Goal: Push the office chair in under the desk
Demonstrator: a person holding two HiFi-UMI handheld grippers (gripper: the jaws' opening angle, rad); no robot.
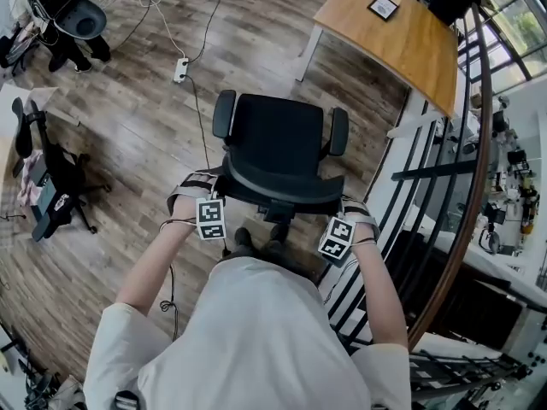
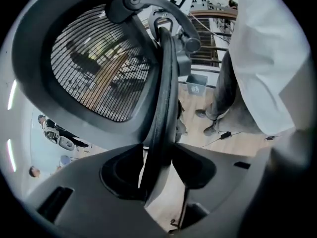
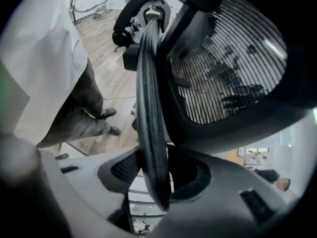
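Note:
A black office chair (image 1: 273,143) stands on the wood floor with its seat facing the wooden desk (image 1: 402,45) at the upper right. I stand behind its backrest (image 1: 278,190). My left gripper (image 1: 218,196) is at the backrest's left top corner and my right gripper (image 1: 340,212) at the right one. In the left gripper view the backrest's black rim (image 2: 166,83) runs between the jaws of the left gripper (image 2: 157,170), with a light gap beside it. The right gripper (image 3: 156,175) straddles the rim (image 3: 148,83) the same way. Both point steeply down and stand open.
A power strip (image 1: 180,69) with cables lies on the floor beyond the chair. Black equipment (image 1: 51,186) stands at the left. A dark railing (image 1: 444,169) runs along the right, close to the desk. A small framed square (image 1: 383,6) lies on the desk.

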